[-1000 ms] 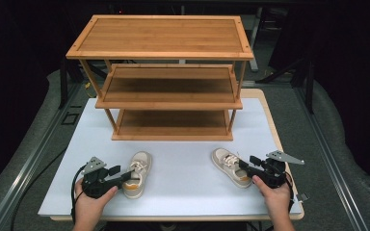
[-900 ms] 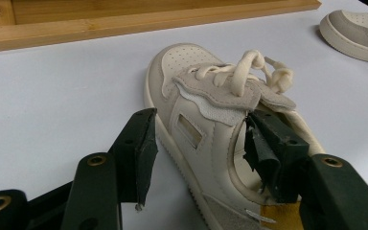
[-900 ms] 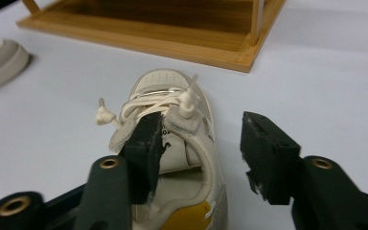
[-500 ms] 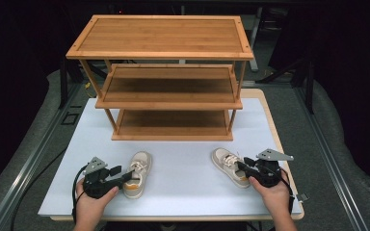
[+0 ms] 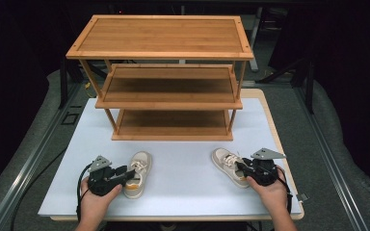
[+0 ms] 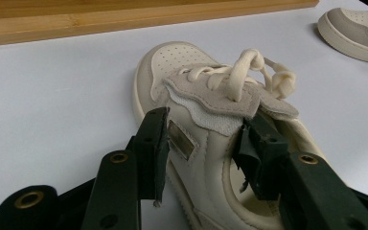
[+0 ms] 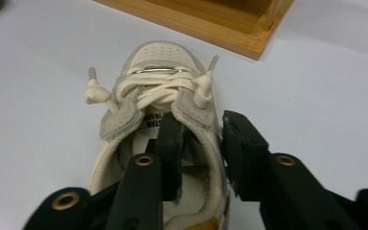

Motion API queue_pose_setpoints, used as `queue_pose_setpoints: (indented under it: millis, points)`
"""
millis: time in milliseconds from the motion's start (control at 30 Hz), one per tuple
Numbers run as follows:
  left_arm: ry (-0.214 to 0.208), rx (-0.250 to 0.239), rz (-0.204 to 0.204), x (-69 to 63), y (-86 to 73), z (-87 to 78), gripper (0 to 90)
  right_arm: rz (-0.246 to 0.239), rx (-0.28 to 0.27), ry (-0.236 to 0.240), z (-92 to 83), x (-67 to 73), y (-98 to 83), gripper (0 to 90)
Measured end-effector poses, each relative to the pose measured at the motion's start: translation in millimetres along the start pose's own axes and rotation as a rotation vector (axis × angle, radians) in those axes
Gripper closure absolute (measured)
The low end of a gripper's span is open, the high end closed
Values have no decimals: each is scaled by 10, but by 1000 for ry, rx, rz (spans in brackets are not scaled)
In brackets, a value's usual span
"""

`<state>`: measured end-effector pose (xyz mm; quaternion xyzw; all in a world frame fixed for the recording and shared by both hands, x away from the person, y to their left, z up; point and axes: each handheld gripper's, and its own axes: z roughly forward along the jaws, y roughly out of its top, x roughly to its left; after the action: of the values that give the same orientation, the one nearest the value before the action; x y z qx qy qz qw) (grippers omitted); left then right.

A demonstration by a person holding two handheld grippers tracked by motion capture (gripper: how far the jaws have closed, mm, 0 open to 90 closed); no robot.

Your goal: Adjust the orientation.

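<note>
Two cream lace-up shoes lie on the white table top [image 5: 183,192]. My left gripper [image 5: 127,173] is at the left shoe [image 5: 138,169]. In the left gripper view its jaws [image 6: 203,132] stand open astride that left shoe's [image 6: 191,86] side wall, one jaw outside and one inside the opening. My right gripper [image 5: 241,167] is at the heel of the right shoe [image 5: 225,162]. In the right gripper view its jaws [image 7: 201,132] are shut on the side wall of that right shoe [image 7: 158,86], one inside and one outside.
A three-tier wooden shoe rack [image 5: 173,91] stands at the back of the table, all shelves bare. Its bottom board [image 7: 211,24] lies just beyond the right shoe. The right shoe's toe [image 6: 354,28] shows at the far right of the left gripper view.
My right gripper has slid left onto the right shoe's heel and its jaws have closed on the side wall. The left gripper and both shoes have stayed in place.
</note>
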<state>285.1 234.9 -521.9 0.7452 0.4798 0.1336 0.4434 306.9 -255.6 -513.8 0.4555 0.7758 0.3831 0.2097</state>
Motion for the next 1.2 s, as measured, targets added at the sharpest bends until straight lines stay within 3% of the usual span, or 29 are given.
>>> queue_pose_setpoints:
  millis: [67, 167, 367, 400, 433, 600, 900, 1200]
  points:
    - [2, -2, -4, 0, -3, 1, 570, 32, -8, 10, -1, -2, -9, 724]
    - [-4, -21, -32, 7, -8, 15, 577, 40, -7, -10, -9, 16, -13, 736]
    - [-10, -29, -50, -25, -2, 66, 585, 58, -18, -31, 1, 76, -8, 765]
    - [-12, -30, -57, -33, 3, 76, 586, 66, -15, -23, 2, 107, 2, 770]
    - [-17, -35, -70, -38, 4, 87, 587, 71, -12, -63, 5, 154, 11, 772]
    - [-46, -26, -85, -120, 45, 169, 591, 110, -15, -53, 55, 370, 83, 792]
    - [-105, -27, -120, -278, 90, 328, 596, 118, -13, -33, 149, 599, 178, 792]
    - [-121, -18, -117, -431, 127, 426, 596, 118, -3, -25, 209, 775, 213, 792]
